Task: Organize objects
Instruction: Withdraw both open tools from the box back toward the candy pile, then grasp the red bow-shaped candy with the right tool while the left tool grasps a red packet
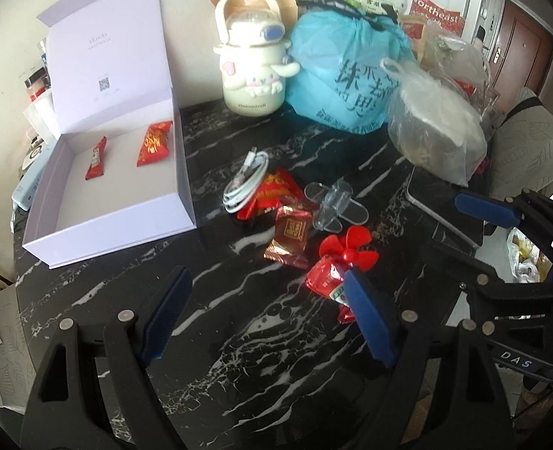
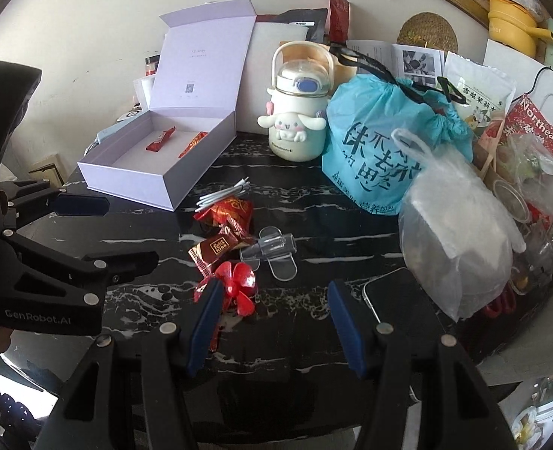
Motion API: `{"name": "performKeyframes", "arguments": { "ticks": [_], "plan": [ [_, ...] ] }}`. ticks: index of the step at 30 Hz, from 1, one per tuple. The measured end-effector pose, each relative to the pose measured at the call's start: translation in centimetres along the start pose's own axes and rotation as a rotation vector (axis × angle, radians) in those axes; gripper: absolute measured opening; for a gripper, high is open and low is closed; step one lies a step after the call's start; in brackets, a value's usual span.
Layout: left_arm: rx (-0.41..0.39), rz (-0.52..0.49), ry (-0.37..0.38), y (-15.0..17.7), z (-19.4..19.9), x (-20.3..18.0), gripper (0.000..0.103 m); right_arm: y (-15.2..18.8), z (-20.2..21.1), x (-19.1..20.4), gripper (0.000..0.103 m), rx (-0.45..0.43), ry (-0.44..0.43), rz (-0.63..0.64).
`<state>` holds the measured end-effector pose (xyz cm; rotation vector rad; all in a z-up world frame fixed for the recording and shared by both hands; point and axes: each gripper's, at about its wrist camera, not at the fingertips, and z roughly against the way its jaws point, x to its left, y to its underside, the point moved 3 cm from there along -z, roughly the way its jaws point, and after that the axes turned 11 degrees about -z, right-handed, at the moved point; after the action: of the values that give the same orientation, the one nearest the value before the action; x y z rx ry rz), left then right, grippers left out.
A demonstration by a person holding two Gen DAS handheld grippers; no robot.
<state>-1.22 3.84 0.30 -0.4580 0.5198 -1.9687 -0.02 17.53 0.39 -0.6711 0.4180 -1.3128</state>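
An open lilac box [image 1: 119,240] [image 2: 205,165] holds two red candy packets [image 1: 96,159] [image 1: 155,142]. Loose on the black marble table lie a white cable coil [image 1: 246,180] [image 2: 222,197], a red snack packet [image 1: 272,195], a brown chocolate packet [image 1: 291,236] [image 2: 212,249], a clear plastic piece [image 1: 332,206] [image 2: 272,249], a red fan propeller [image 1: 351,249] [image 2: 239,285] and a red sachet [image 1: 327,281]. My left gripper [image 1: 265,288] [image 2: 119,230] is open and empty, its right finger beside the sachet. My right gripper [image 2: 276,292] [image 1: 468,240] is open and empty, just behind the propeller.
A cartoon-dog water bottle [image 1: 254,71] [image 2: 295,112], a blue drawstring bag [image 1: 344,75] [image 2: 381,150] and a clear plastic bag [image 1: 438,131] [image 2: 460,243] crowd the back and right. A phone [image 1: 441,217] [image 2: 392,292] lies flat near the right gripper. Paper bags and clutter line the wall.
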Motion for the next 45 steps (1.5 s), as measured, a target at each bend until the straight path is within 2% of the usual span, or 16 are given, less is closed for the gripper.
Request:
{"name": "performKeyframes", "arguments": {
  "ticks": [12, 17, 27, 34, 40, 45],
  "plan": [
    [0.06, 0.047, 0.092, 1.7, -3.3, -1.4, 0.082, 2.4, -2.6, -1.9, 0.058, 0.058, -0.015, -0.03],
    [0.065, 0.035, 0.142, 1.6, -4.0, -2.5, 0.082, 3.0, -3.5, -2.7, 0.058, 0.076, -0.02, -0.042],
    [0.118, -0.016, 0.113, 1.2, -6.3, -3.6, 0.082, 3.4, -5.4, -3.5, 0.058, 0.117, -0.019, -0.032],
    [0.139, 0.046, 0.102, 2.0, -7.0, -1.2, 0.082, 2.8, -6.2, -2.5, 0.058, 0.129, -0.047, -0.011],
    [0.143, 0.102, 0.085, 2.8, -6.9, 1.2, 0.082, 2.3, -6.9, -1.2, 0.058, 0.146, -0.103, -0.015],
    [0.146, 0.109, 0.071, 3.2, -6.7, 2.0, 0.082, 1.9, -8.0, -0.4, 0.058, 0.156, -0.132, -0.025]
  ]
}}
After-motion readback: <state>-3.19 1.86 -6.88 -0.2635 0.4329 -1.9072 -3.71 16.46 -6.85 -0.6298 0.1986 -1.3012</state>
